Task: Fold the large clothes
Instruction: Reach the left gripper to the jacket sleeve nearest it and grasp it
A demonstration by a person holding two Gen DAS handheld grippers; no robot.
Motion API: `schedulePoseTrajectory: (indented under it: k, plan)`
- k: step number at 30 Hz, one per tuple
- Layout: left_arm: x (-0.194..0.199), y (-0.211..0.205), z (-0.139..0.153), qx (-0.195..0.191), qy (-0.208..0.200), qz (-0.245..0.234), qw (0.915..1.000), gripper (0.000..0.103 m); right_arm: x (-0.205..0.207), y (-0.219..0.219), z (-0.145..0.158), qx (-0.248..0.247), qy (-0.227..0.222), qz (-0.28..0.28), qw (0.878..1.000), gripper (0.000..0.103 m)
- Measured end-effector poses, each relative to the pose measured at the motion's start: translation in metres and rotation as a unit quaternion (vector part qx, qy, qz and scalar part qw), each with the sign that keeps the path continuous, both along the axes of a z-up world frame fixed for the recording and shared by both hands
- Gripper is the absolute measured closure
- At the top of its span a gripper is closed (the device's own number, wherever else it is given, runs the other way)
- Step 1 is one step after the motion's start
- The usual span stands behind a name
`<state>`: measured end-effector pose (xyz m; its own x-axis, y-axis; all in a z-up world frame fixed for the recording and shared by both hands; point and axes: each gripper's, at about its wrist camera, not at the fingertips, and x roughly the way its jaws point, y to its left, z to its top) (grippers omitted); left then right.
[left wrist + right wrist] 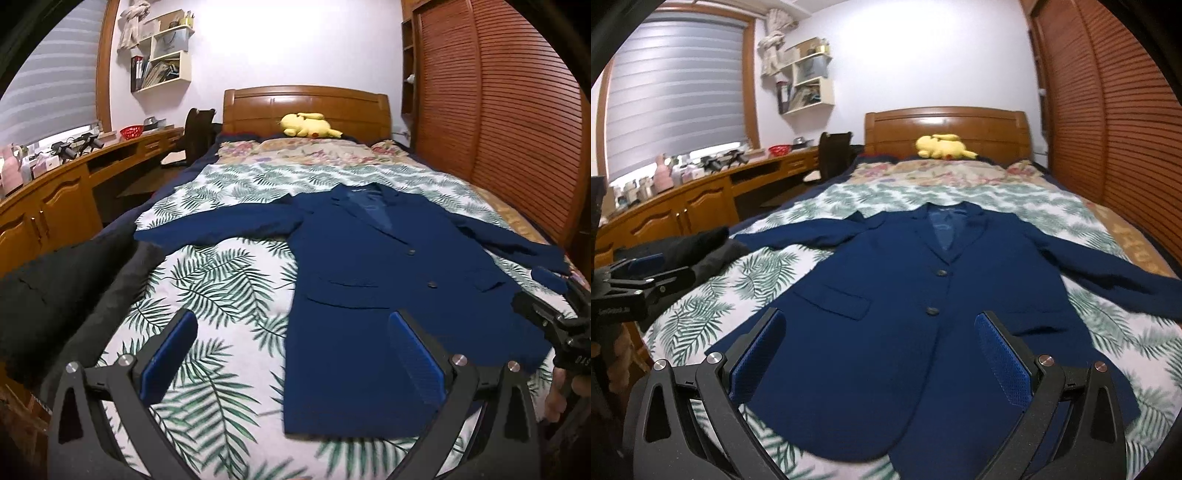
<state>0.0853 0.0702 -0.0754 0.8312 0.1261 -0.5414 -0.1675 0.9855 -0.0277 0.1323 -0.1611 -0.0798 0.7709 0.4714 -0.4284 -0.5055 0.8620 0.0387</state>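
navy blazer [923,295] flat, face up, sleeves spread, collar toward headboard [945,129], hem at foot edge of bed [229,288] | left gripper [291,354] fingers spread, holding nothing, above blazer's hem corner | right gripper [879,354] fingers spread, holding nothing, over lower front | dark garment [74,288] at bed's left edge | 2 buttons fastened

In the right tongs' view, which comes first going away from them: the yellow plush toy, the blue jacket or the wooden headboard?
1. Blue jacket, spread flat under the open right tongs.
2. Yellow plush toy, at the bed's far end.
3. Wooden headboard, behind the toy.
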Motion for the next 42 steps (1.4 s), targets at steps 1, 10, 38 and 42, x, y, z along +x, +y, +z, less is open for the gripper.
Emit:
schedulePoseTrajectory:
  k: [1,10,38,42]
  plan:
    - [0.003,0.003,-0.002,0.001,0.003,0.002,1.0000,0.000,0.004,0.004,-0.001,0.000,0.001,0.005,1.000,0.000]
    - [0.034,0.047,-0.019,0.006,0.024,0.025,0.9994,0.000,0.064,0.057,-0.001,-0.012,0.004,0.056,0.998,0.000]
    - [0.221,0.176,-0.066,-0.092,0.121,0.051,0.9871,0.006,0.161,0.116,-0.082,-0.091,0.075,0.094,0.989,0.000]
    - [0.242,0.200,-0.076,-0.132,0.123,0.066,0.9813,0.018,0.162,0.119,-0.085,-0.097,0.076,0.094,0.988,0.000]
